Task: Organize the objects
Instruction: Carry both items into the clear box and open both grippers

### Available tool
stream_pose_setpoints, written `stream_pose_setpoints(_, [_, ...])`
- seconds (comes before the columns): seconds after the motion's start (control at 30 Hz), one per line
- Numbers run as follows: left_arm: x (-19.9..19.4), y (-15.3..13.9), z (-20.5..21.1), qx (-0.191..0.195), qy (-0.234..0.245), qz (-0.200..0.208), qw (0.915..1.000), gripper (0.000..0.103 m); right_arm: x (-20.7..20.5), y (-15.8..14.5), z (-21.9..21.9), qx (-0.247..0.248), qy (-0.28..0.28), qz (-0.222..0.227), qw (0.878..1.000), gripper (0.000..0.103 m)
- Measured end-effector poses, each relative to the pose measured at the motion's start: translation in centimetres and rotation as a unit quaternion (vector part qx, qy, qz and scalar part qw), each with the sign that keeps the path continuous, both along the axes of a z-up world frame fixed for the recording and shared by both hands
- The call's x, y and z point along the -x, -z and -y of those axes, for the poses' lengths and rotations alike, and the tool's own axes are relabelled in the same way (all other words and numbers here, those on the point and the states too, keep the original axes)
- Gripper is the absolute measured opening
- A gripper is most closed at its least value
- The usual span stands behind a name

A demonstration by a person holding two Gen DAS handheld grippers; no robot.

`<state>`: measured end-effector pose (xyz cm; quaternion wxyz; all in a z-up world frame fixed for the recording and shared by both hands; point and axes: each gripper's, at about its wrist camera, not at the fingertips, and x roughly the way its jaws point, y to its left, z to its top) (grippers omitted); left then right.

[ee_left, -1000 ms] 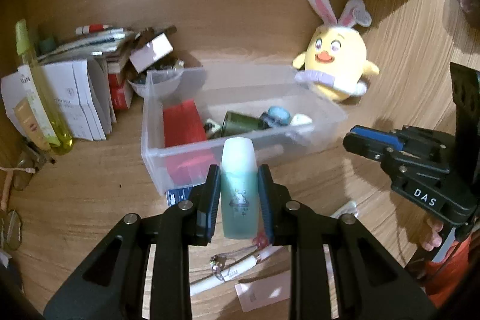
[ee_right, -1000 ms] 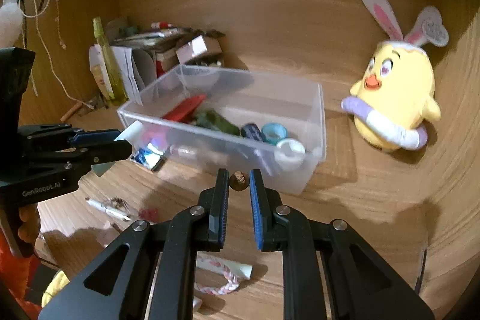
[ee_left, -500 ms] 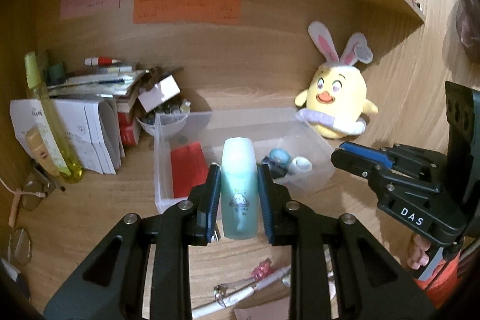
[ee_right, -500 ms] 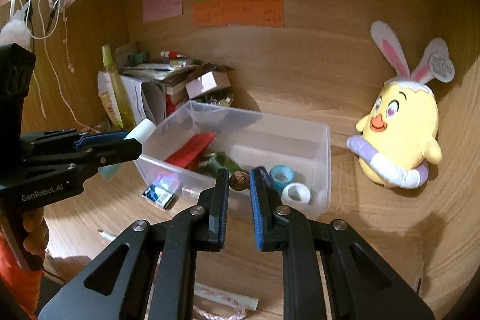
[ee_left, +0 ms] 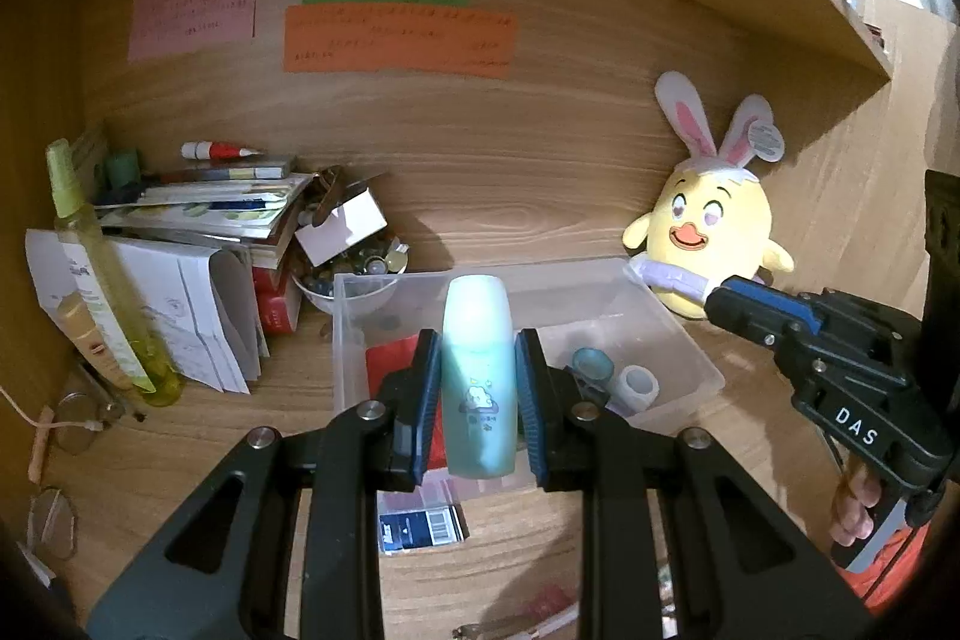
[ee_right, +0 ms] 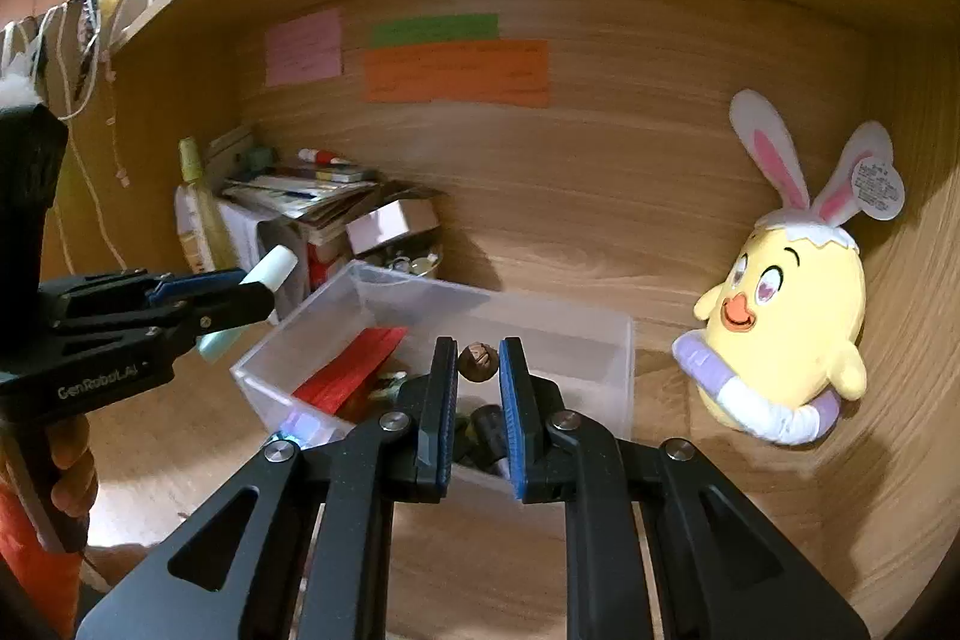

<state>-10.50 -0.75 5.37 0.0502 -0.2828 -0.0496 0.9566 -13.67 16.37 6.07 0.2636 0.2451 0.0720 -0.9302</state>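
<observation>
My left gripper (ee_left: 478, 352) is shut on a pale teal bottle (ee_left: 478, 376) with a small cartoon print, held up in front of a clear plastic bin (ee_left: 678, 340). The bin holds a red flat pack (ee_left: 387, 370), tape rolls (ee_left: 637, 383) and small items. My right gripper (ee_right: 478, 361) is shut on a small brown round object (ee_right: 478, 363), above the near side of the bin (ee_right: 618, 382). The left gripper (ee_right: 210, 292) with the bottle (ee_right: 273, 271) shows at the left of the right wrist view. The right gripper (ee_left: 756, 310) shows at the right of the left wrist view.
A yellow chick plush with bunny ears (ee_left: 708, 232) leans on the back wall right of the bin. Books, papers, a white bowl (ee_left: 354, 274) and a tall yellow-green spray bottle (ee_left: 102, 280) crowd the left. A small blue packet (ee_left: 420, 526) lies before the bin. Glasses (ee_left: 54, 520) lie at far left.
Both grippers have risen and pulled back from the bin, so it looks smaller and lower. Each still holds its object. More of the back wall and coloured notes shows.
</observation>
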Motion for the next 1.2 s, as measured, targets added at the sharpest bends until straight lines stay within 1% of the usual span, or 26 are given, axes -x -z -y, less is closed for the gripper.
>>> stream_pose_setpoints(0.13, [1.2, 0.5, 0.1, -0.002, -0.001, 0.010, 1.0000, 0.025, 1.3, 0.6, -0.4, -0.002, 0.011, 0.010, 1.000, 0.013])
stream_pose_setpoints(0.33, [3.4, 2.0, 0.1, 0.007, -0.006, 0.031, 0.9995, 0.025, 3.4, 2.7, -0.7, -0.014, 0.024, 0.042, 0.999, 0.013])
stream_pose_setpoints(0.5, [5.0, 3.6, -0.3, 0.028, -0.003, 0.052, 0.9982, 0.025, 4.8, 4.4, -0.7, -0.021, 0.032, 0.068, 0.997, 0.013])
stream_pose_setpoints(0.7, [6.6, 5.5, -0.1, 0.021, 0.008, 0.080, 0.9966, 0.025, 5.9, 6.2, -0.6, -0.033, 0.036, 0.096, 0.994, 0.013])
stream_pose_setpoints(0.8, [6.8, 5.8, -0.2, 0.018, 0.015, 0.084, 0.9962, 0.025, 6.2, 6.8, -0.4, -0.044, 0.042, 0.101, 0.993, 0.013])
stream_pose_setpoints(0.97, [6.9, 5.9, -0.2, 0.013, 0.024, 0.087, 0.9958, 0.025, 6.5, 7.2, -0.2, -0.047, 0.043, 0.109, 0.992, 0.013])
stream_pose_setpoints(1.07, [6.7, 5.8, -0.1, 0.004, 0.033, 0.089, 0.9955, 0.025, 6.6, 7.4, 0.0, -0.051, 0.042, 0.112, 0.992, 0.013])
stream_pose_setpoints(1.2, [6.4, 5.5, -0.2, 0.005, 0.036, 0.087, 0.9955, 0.025, 6.3, 7.3, 0.3, -0.052, 0.040, 0.106, 0.992, 0.013])
